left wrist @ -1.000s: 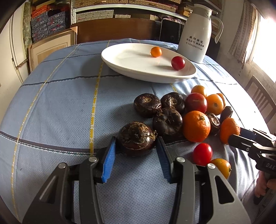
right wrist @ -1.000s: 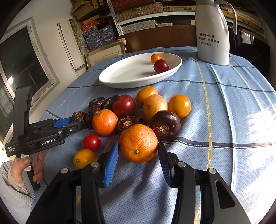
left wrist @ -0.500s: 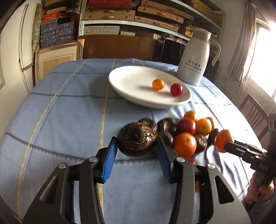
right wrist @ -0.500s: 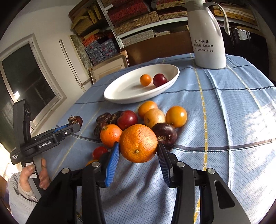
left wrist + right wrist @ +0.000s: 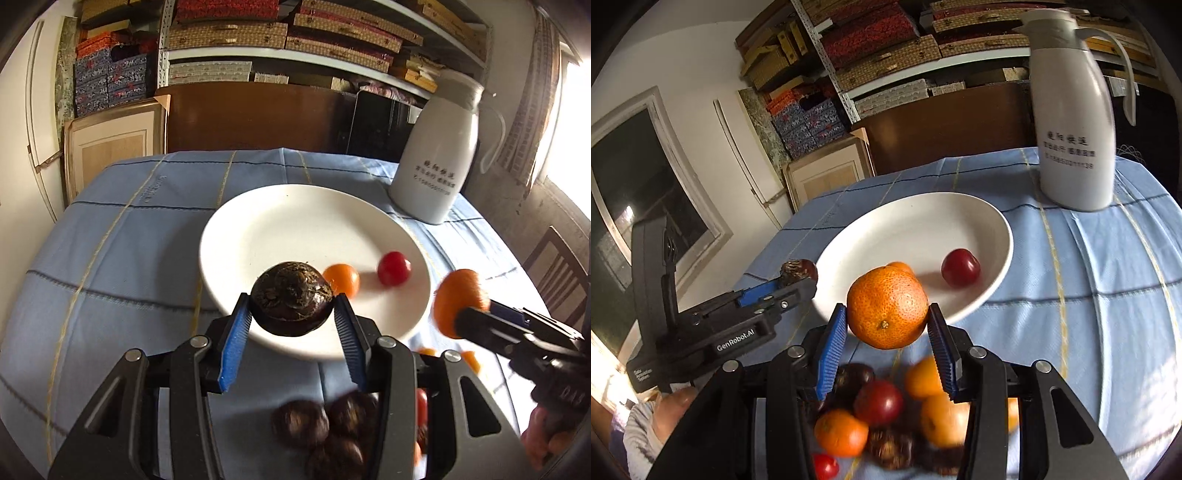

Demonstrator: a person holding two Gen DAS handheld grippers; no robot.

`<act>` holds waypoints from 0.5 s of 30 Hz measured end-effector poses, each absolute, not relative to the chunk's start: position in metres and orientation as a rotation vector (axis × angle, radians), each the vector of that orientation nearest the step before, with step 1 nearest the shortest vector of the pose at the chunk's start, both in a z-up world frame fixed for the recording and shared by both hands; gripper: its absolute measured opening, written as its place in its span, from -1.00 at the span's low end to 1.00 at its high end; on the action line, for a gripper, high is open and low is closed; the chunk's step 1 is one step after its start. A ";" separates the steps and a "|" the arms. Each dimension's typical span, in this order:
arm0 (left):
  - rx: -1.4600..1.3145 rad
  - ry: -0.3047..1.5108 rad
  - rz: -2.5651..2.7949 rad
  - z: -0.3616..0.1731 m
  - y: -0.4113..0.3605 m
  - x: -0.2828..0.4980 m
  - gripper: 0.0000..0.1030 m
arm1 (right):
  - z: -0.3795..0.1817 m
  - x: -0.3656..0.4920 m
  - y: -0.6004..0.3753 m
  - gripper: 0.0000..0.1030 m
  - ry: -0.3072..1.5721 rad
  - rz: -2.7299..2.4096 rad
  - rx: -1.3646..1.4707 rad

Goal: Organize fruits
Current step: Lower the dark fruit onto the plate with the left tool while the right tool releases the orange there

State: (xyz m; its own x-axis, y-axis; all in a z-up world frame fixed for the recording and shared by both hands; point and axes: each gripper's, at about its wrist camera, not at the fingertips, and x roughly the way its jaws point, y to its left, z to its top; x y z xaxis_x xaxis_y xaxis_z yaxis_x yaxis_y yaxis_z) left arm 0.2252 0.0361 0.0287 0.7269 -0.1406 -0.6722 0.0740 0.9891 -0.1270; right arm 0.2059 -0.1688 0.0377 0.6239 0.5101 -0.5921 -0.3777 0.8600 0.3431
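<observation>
My left gripper (image 5: 291, 319) is shut on a dark brown water chestnut (image 5: 291, 299) and holds it above the near rim of the white plate (image 5: 266, 229). My right gripper (image 5: 887, 323) is shut on a large orange (image 5: 887, 307) and holds it in the air near the plate's (image 5: 923, 221) front edge. The plate holds a small orange fruit (image 5: 341, 278) and a red fruit (image 5: 393, 268). Each gripper also shows in the other's view: the right one with its orange (image 5: 460, 302), the left one with its chestnut (image 5: 798, 271).
A white thermos jug (image 5: 436, 155) stands behind the plate at the right. Loose chestnuts (image 5: 317, 428), oranges and red fruits (image 5: 879, 402) lie on the blue tablecloth (image 5: 110, 258) below the grippers. Shelves with boxes stand behind the table. A chair (image 5: 554, 273) stands at the right.
Both grippers have lifted their fruit off the table and moved forward toward the plate. The fruit pile now lies below and behind the fingers.
</observation>
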 end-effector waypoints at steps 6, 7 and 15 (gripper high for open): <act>-0.081 0.794 -0.129 0.008 0.038 0.241 0.04 | 0.019 0.233 -0.157 -0.07 0.786 0.521 0.211; -0.087 0.793 -0.126 0.007 0.039 0.241 0.20 | 0.018 0.232 -0.159 -0.06 0.787 0.520 0.216; -0.075 0.737 -0.077 0.016 0.046 0.213 0.67 | 0.038 0.202 -0.193 0.09 0.682 0.480 0.251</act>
